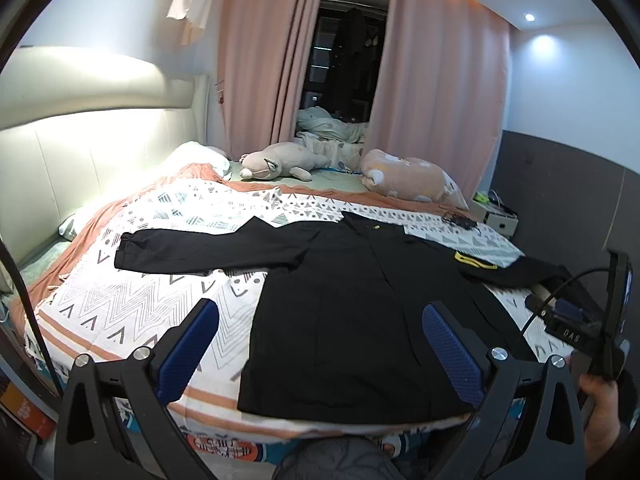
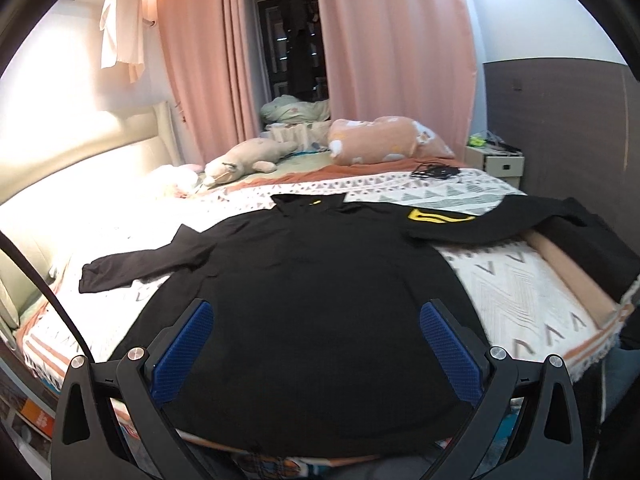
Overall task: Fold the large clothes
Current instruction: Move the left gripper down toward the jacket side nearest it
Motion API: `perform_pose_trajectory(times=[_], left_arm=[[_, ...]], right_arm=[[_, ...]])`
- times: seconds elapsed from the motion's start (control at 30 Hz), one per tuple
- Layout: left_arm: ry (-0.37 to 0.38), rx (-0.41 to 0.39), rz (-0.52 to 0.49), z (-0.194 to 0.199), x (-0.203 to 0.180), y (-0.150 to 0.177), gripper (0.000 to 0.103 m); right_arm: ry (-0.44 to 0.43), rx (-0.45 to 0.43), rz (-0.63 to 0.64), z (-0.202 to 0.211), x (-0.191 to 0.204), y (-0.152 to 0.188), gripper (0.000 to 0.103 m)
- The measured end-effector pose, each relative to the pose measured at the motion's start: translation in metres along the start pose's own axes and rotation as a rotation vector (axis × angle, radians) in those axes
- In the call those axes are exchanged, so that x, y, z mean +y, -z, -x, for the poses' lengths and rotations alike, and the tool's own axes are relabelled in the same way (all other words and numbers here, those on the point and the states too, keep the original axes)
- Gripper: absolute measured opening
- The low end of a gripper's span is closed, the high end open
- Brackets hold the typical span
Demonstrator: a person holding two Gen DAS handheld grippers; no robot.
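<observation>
Fingers of our left gripper (image 1: 320, 334) and right gripper (image 2: 316, 334): spread wide, empty. Black long-sleeved shirt (image 2: 312, 280): flat on patterned bedspread (image 1: 140, 292), sleeves outstretched; yellow sleeve emblem (image 2: 438, 216), unreadable. Beyond: plush toy (image 1: 276, 160), pink curtains (image 1: 260, 60).

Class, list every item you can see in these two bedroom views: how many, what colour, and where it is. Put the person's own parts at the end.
Garment: one, black, long-sleeved, spread flat on the bed, yellow mark on one sleeve.
Bedspread: one, white with grey and orange pattern, under the garment.
Plush animal: one, beige, far side of the bed.
Pillow: one, peach, beside the plush animal.
Curtains: pink, parted at the window.
Headboard: one, cream, along the bed's left.
Nightstand: one, cream, far right corner.
Cable bundle: one, black, on the bedspread.
Left tongs: black with blue pads, open, above the near hem.
Right tongs: same, open.
</observation>
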State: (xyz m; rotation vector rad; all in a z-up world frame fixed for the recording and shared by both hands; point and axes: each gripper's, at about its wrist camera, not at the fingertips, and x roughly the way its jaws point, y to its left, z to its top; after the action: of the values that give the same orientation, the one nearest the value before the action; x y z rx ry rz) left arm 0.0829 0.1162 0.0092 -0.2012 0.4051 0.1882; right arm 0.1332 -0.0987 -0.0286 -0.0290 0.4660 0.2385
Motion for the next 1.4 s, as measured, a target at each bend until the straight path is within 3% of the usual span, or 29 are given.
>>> perform_pose_trajectory(times=[0.37,0.77,1.07,1.2,1.4], left_arm=[[-0.054,0.028,0.057,-0.059,0.040,-0.019,0.103],[-0.160,0.099,0.161,-0.134,0.125,-0.034,0.103],[-0.217,0.173,0.263,-0.197,0.203,-0.045,0.103],[-0.193,0.248,0.296,-0.231,0.231,-0.051,0.103],[-0.233,0.323,0.342,-0.272,0.273,-0.050,0.098]], right_arm=[[-0.073,0.084,0.057,-0.069,0.014,-0.034,0.103],[-0.136,0.147,0.118,-0.147,0.032,-0.088,0.103],[-0.164,0.186,0.167,-0.215,0.052,-0.116,0.103],[-0.191,0.196,0.190,-0.245,0.060,-0.126,0.103],[-0.200,0.225,0.220,-0.294,0.071,-0.139,0.103]])
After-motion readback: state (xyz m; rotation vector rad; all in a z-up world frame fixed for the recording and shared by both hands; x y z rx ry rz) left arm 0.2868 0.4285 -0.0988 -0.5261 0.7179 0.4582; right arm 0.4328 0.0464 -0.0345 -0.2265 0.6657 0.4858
